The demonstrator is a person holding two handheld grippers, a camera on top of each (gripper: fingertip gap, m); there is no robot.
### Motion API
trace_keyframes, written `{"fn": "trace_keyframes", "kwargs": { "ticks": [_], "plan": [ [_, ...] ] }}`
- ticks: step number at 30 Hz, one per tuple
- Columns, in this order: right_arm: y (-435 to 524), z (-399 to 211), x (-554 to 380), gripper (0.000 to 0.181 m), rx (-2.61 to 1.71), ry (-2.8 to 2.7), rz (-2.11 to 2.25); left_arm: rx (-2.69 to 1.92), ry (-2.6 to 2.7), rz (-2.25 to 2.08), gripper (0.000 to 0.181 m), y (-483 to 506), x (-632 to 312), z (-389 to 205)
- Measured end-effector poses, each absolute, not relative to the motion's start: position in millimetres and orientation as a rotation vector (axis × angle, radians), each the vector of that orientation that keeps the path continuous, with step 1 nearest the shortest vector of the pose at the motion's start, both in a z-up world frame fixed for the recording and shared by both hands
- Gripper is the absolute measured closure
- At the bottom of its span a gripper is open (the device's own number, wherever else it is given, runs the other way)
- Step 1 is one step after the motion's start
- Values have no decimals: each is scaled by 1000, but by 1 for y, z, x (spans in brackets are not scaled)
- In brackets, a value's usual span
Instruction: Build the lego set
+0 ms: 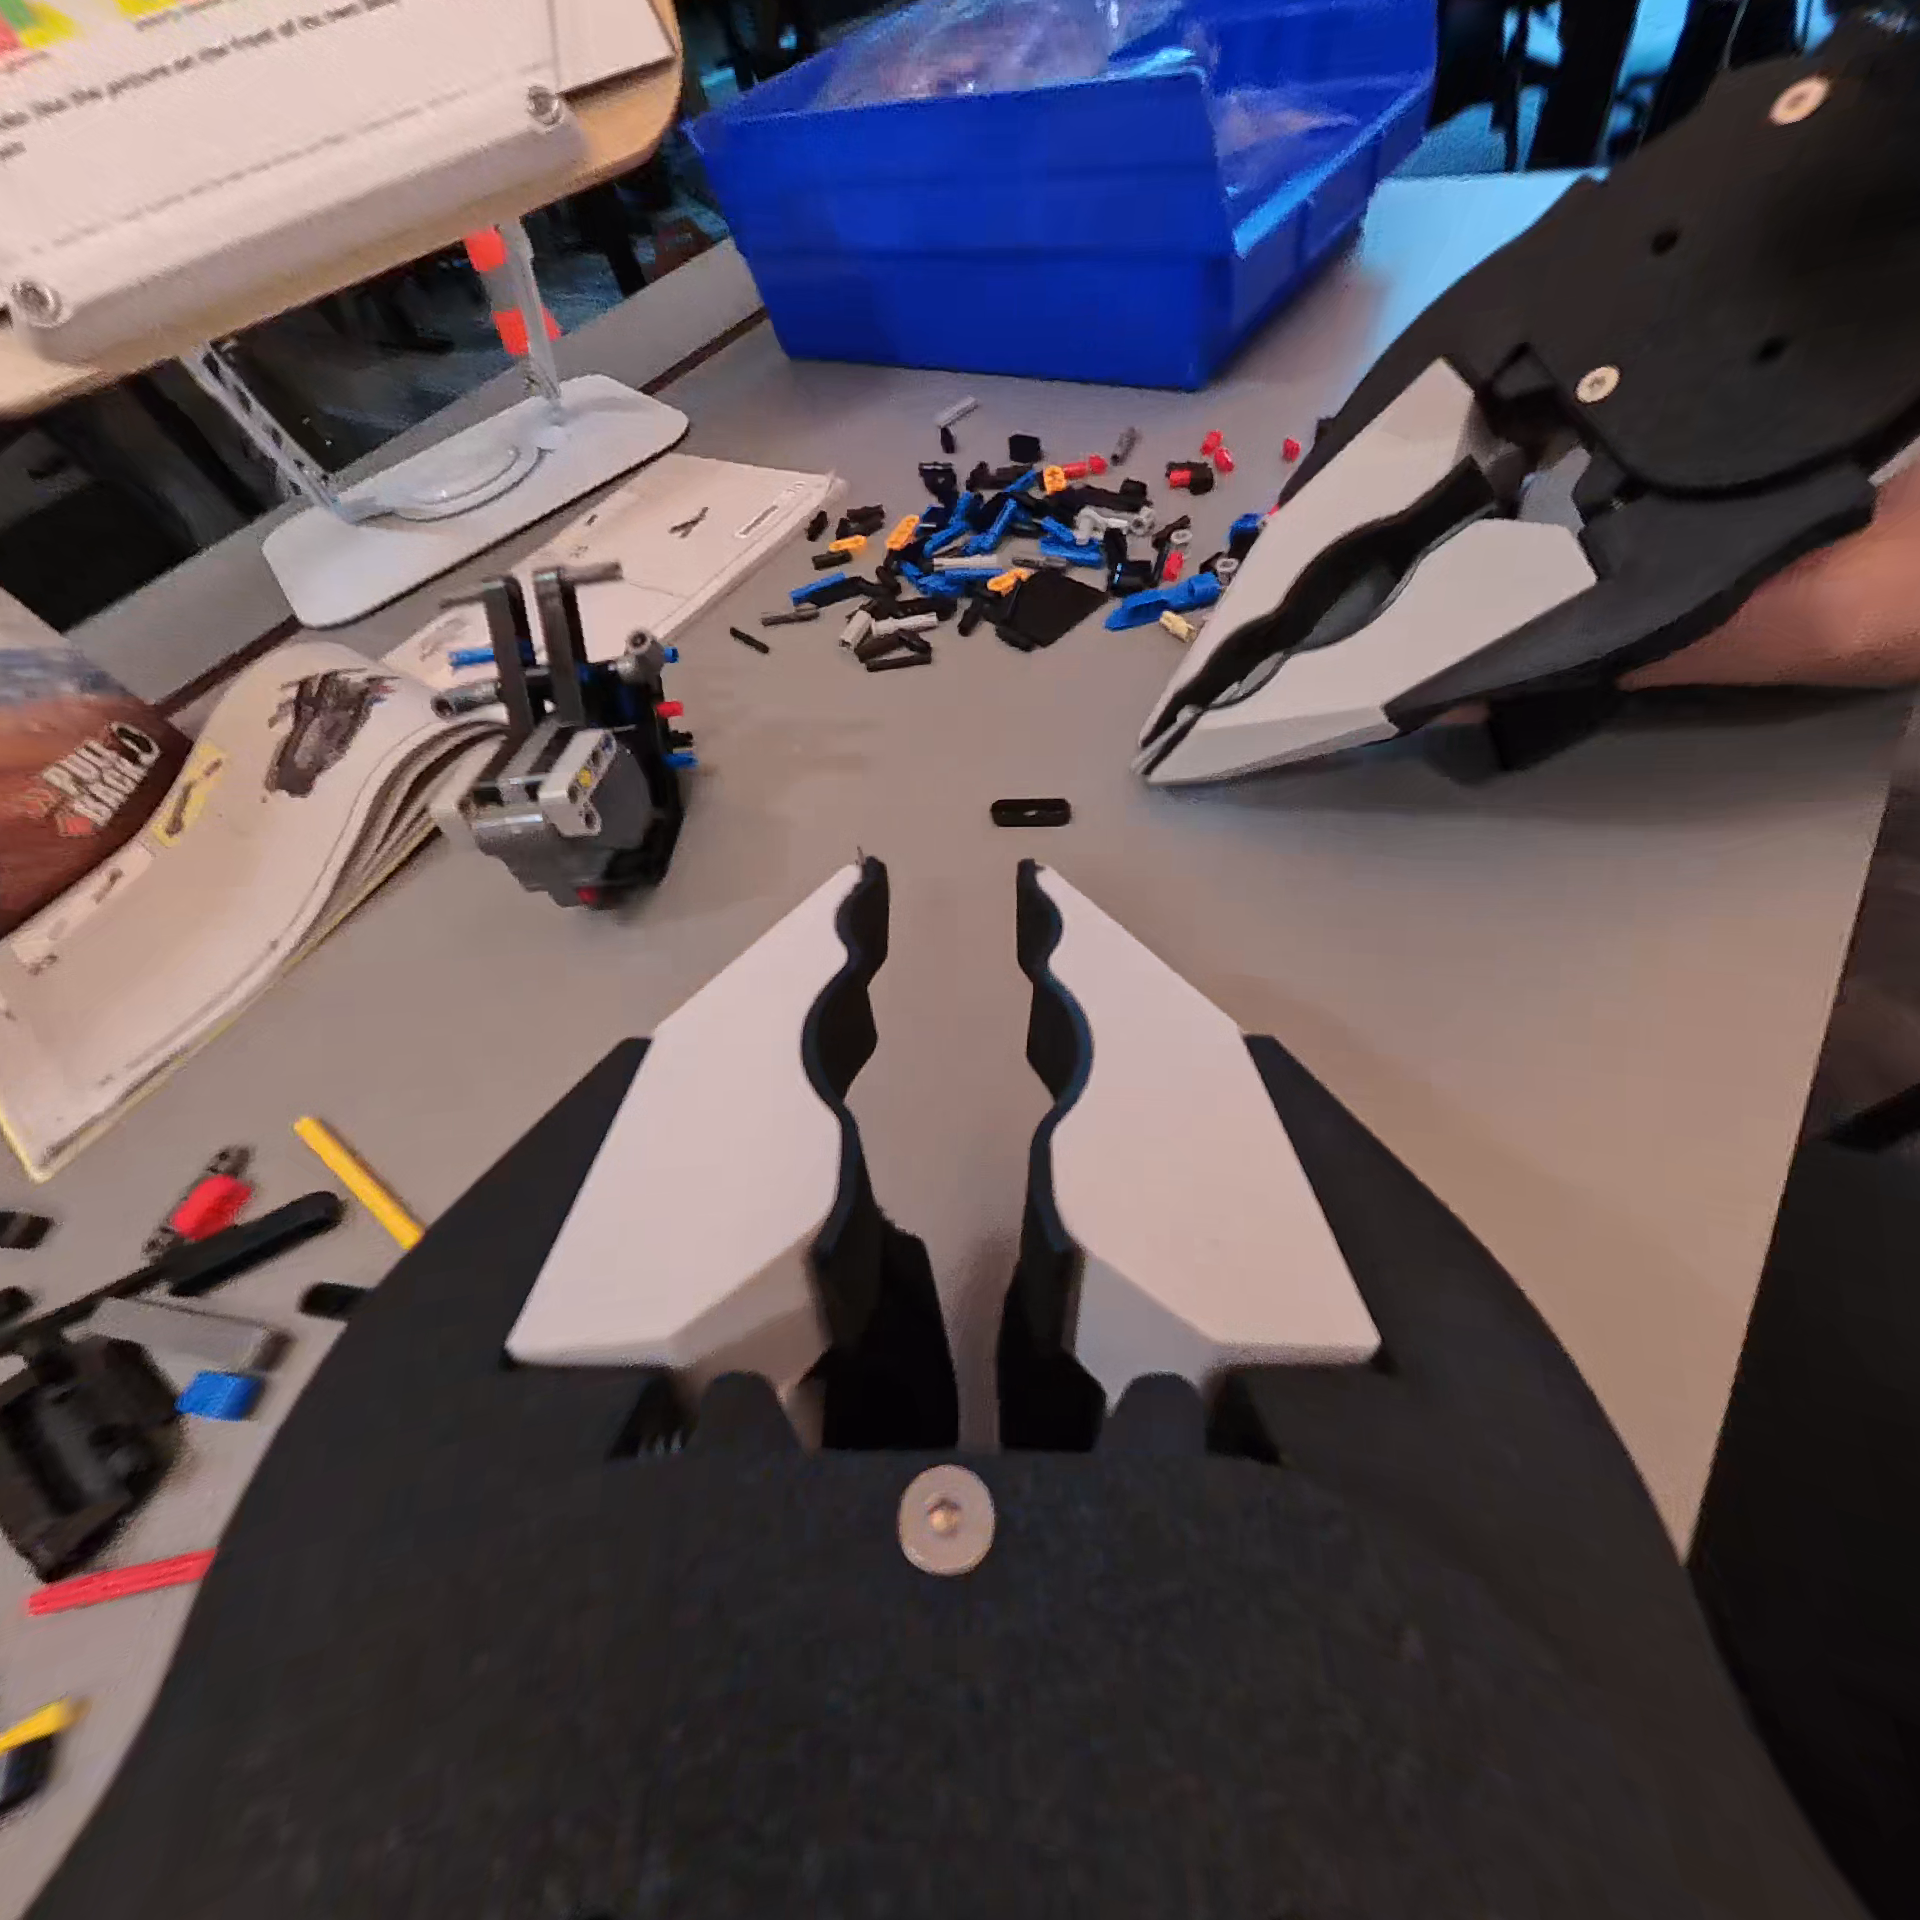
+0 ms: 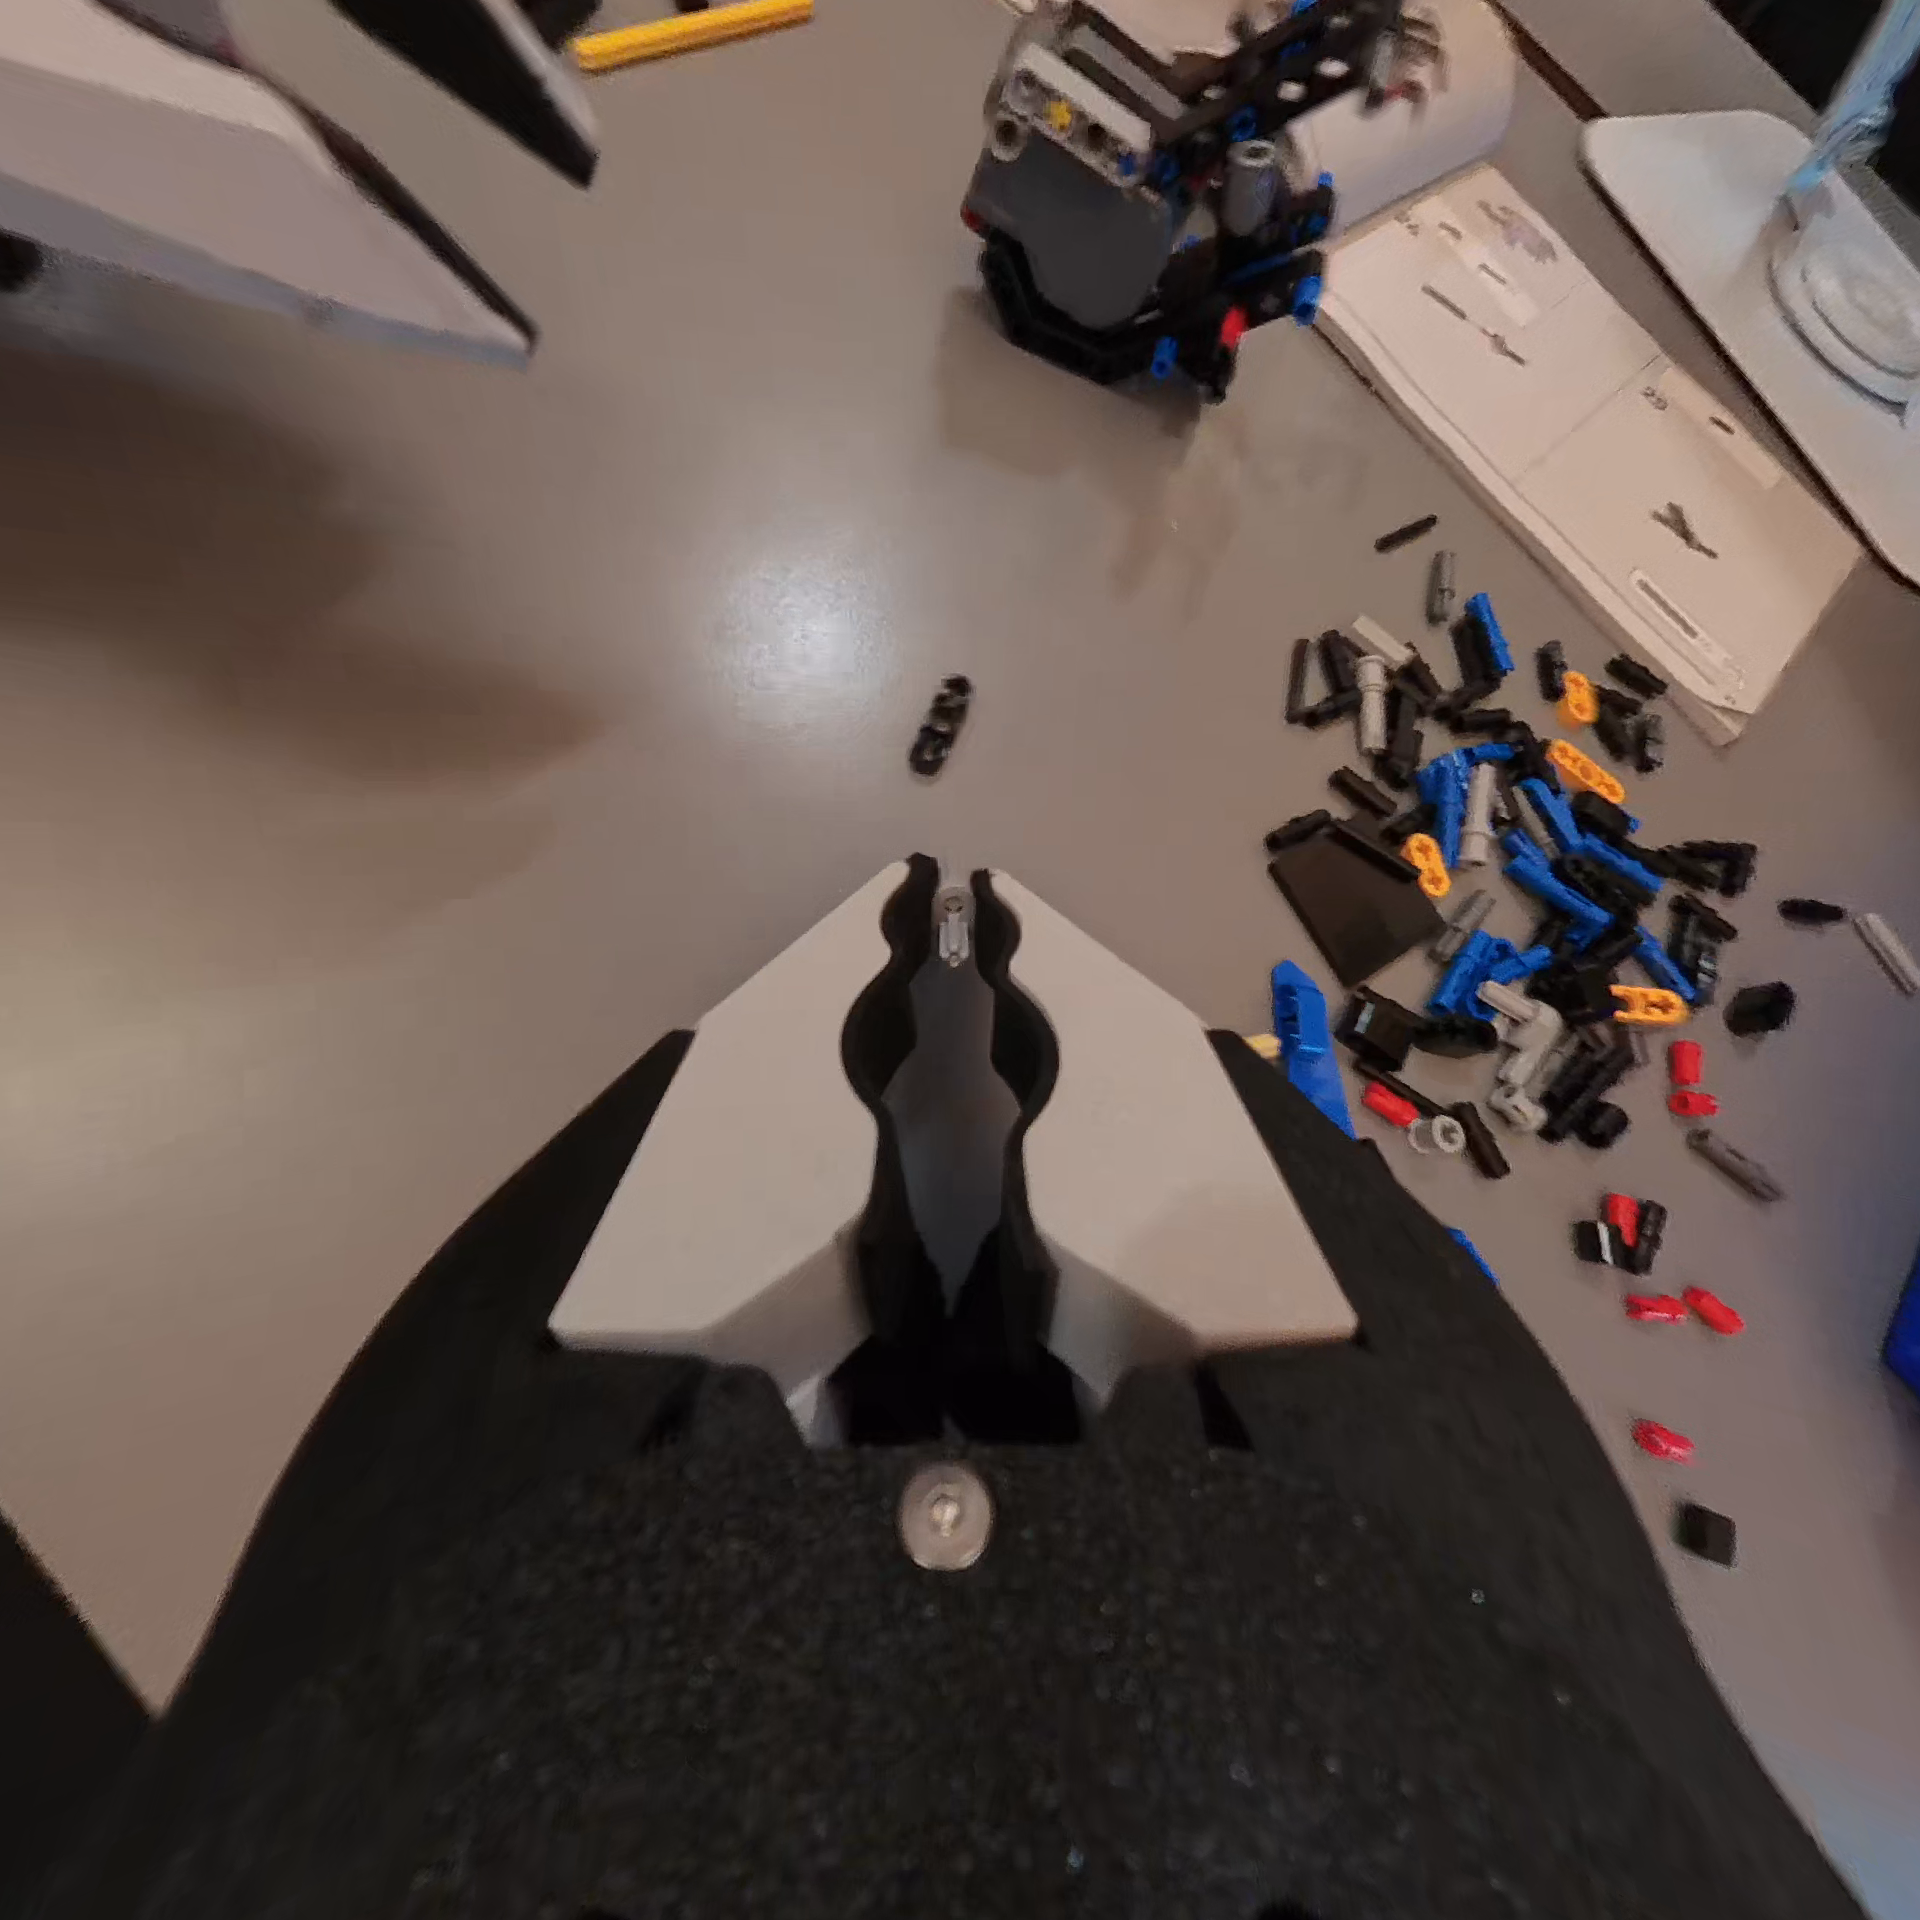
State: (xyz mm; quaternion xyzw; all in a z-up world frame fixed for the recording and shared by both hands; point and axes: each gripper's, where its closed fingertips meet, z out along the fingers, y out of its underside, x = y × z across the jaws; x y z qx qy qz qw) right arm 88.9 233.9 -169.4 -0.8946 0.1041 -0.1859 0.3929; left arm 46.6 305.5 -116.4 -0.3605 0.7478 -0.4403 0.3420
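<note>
My right gripper (image 2: 949, 878) was clamped on a small grey pin (image 2: 952, 925), pinched at the very tips of its fingers, low over the grey table (image 2: 416, 831). My left gripper (image 1: 948, 873) hung with its fingers apart and nothing between them, pointed at a short black connector (image 1: 1030, 811) that lay alone on the table just ahead of its tips. The half-built model (image 1: 577, 748) stood to the left of that, leaning against the open instruction booklet (image 1: 208, 894), and the loose pile of parts (image 1: 1018, 551) lay farther back in front of the blue bin (image 1: 1039, 260).

I judged the step was to marry the pin to that connector. To do it well I needed the left gripper to take the connector by its flat sides, leaving a hole free and facing the pin. The pin was held by so little that a skewed push could have twisted it loose, so I meant to line it up square with the hole and press slowly, straight along its length.
</note>
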Motion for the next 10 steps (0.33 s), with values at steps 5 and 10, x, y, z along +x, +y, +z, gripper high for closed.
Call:
{"fn": "trace_keyframes", "kwargs": {
  "ticks": [5,10],
  "plan": [
    [232,-172,97,173,-2286,328,-505,-975,1910,-1148,160,309,54,-118],
    [229,-172,104,175,-2289,355,-588,-919,1851,-1162,161,311,60,-109]
  ]
}}
